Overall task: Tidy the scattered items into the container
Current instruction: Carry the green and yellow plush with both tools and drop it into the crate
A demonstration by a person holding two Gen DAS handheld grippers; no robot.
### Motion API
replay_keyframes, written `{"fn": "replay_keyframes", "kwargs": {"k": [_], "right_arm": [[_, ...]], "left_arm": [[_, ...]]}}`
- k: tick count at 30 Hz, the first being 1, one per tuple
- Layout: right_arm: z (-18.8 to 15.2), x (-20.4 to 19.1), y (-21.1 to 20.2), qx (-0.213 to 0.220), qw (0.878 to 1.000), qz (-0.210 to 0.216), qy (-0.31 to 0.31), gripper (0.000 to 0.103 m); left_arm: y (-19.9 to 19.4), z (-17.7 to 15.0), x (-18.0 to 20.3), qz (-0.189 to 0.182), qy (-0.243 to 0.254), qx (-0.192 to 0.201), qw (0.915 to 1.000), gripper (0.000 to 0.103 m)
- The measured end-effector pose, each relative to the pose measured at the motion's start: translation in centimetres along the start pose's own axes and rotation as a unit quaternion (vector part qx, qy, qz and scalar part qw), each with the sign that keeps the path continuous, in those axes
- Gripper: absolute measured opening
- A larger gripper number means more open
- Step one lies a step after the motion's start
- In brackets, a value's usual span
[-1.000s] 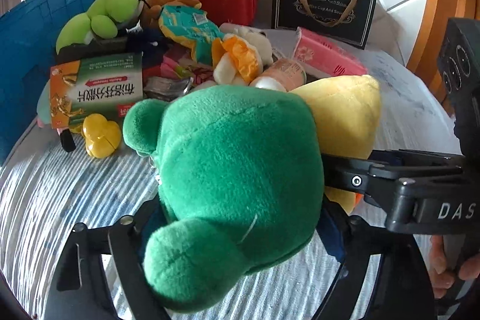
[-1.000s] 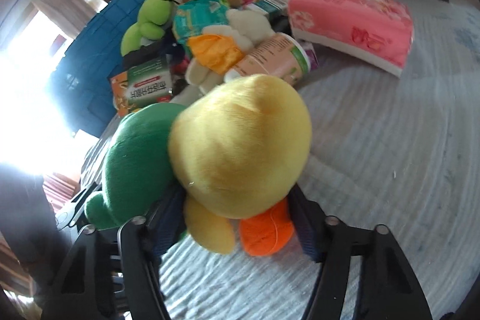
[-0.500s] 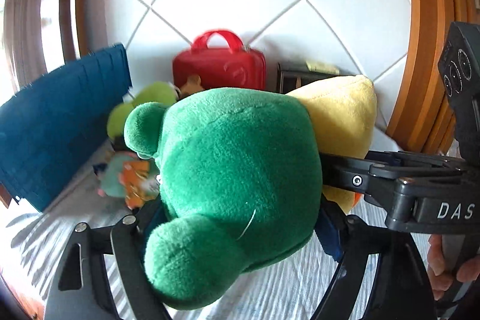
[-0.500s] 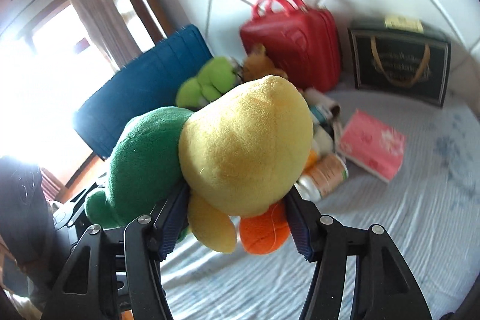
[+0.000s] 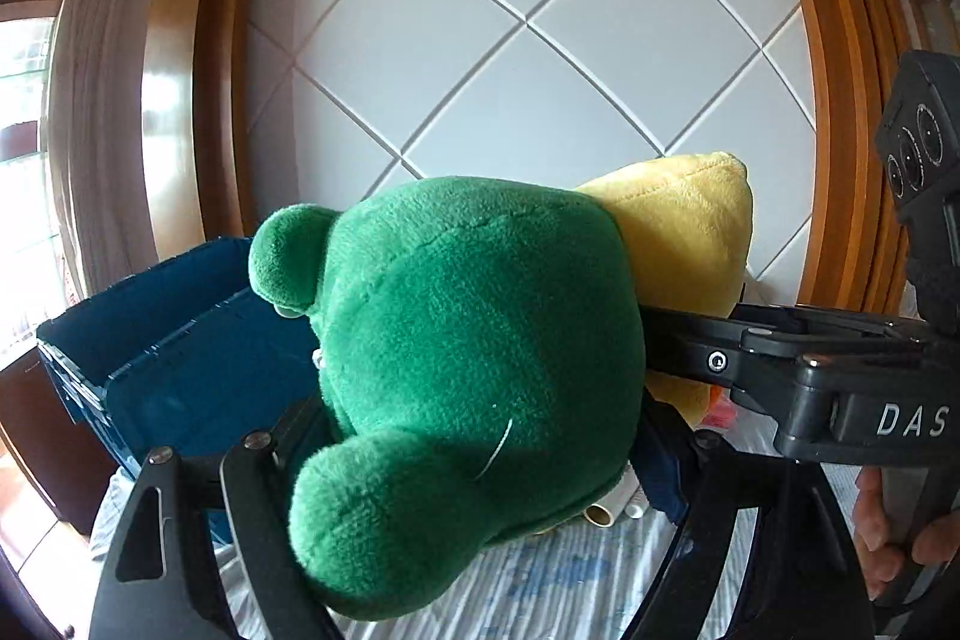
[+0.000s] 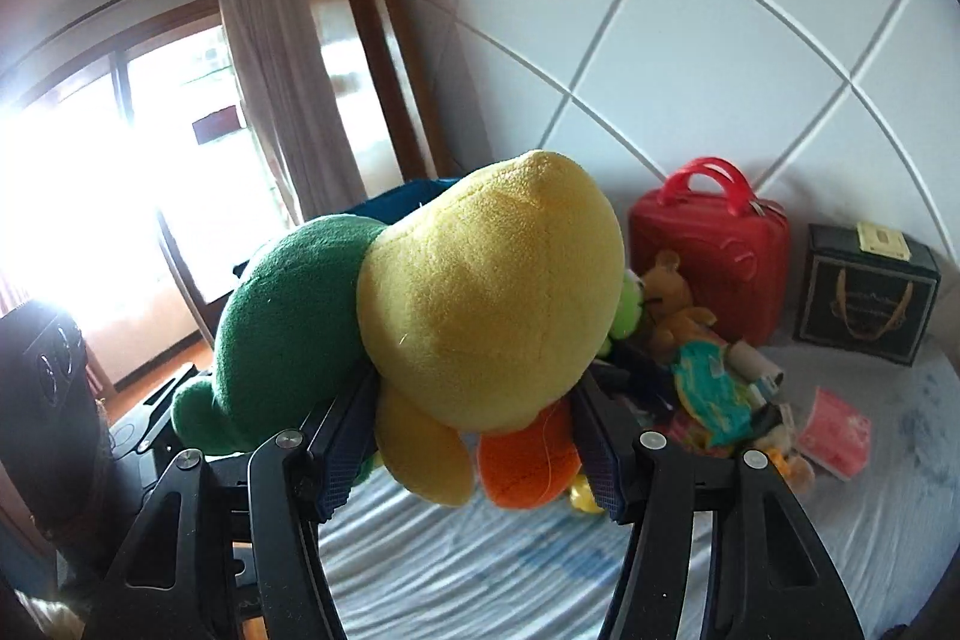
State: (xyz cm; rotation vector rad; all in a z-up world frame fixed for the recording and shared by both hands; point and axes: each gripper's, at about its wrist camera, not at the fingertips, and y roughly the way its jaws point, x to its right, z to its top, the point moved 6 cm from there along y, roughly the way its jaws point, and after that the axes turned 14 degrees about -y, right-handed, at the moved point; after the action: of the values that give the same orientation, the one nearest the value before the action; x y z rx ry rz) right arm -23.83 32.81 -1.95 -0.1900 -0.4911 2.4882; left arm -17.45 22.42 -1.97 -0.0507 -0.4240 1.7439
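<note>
My left gripper [image 5: 480, 460] is shut on a green plush toy [image 5: 474, 370], held high above the bed. My right gripper [image 6: 474, 436] is shut on a yellow plush toy [image 6: 492, 298] with an orange foot [image 6: 522, 466]. The two toys press side by side; the yellow one shows in the left wrist view [image 5: 690, 220] and the green one in the right wrist view [image 6: 288, 304]. The blue crate [image 5: 180, 340] stands open to the left, beyond and below the green toy. In the right wrist view only its top edge [image 6: 396, 199] peeks over the toys.
A pile of scattered items [image 6: 714, 388] lies on the striped bed [image 6: 480, 568]: a light green frog plush, a brown bear, a teal packet, a pink pack [image 6: 834, 430]. A red case [image 6: 714, 244] and a black gift bag [image 6: 864, 298] stand against the tiled wall.
Both grippers have risen with their plush toys and swung left toward the blue crate. The pile has dropped out of the left wrist view, and the crate's open inside now shows.
</note>
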Motion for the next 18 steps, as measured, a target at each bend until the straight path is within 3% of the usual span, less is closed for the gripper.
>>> {"fn": "replay_keyframes", "kwargs": {"k": [7,18], "right_arm": [[5.3,-8.9,4.6,0.028,1.000,0.002,-0.013,0.061],[11.2,-15.8,14.9,0.023,0.997,0.045,-0.054,0.061]], "left_arm": [[-1.8,4.7,-8.7,0.009,0.008,0.024,0.9996,0.083],[1.8,9.5,-20.2,0.062,-0.017,0.041,0.9971,0.084]]}}
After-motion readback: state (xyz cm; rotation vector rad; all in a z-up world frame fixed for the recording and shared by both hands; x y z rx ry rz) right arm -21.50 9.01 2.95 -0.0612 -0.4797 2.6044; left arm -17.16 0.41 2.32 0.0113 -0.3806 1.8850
